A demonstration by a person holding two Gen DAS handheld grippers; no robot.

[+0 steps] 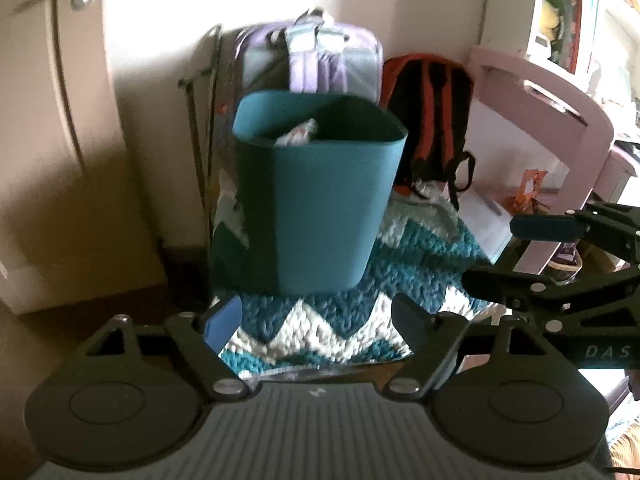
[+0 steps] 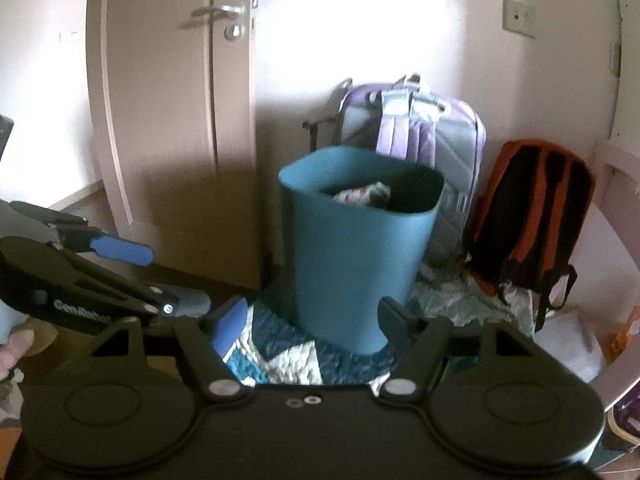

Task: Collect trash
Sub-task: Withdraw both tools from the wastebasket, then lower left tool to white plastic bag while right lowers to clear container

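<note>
A teal plastic bin (image 1: 316, 204) stands on a teal and white zigzag rug (image 1: 320, 328); it also shows in the right wrist view (image 2: 356, 256). Crumpled white trash (image 1: 298, 134) lies inside it, seen too in the right wrist view (image 2: 362, 194). My left gripper (image 1: 316, 320) is open and empty, just short of the bin's base. My right gripper (image 2: 312, 322) is open and empty, in front of the bin. The right gripper shows at the right edge of the left wrist view (image 1: 504, 252), and the left gripper at the left edge of the right wrist view (image 2: 160, 276).
A purple suitcase (image 2: 416, 120) and an orange and black backpack (image 2: 532, 216) lean on the wall behind the bin. A closed door (image 2: 168, 120) stands to the left. A pink bed frame (image 1: 560, 120) is on the right, with an orange wrapper (image 1: 530, 190) beneath it.
</note>
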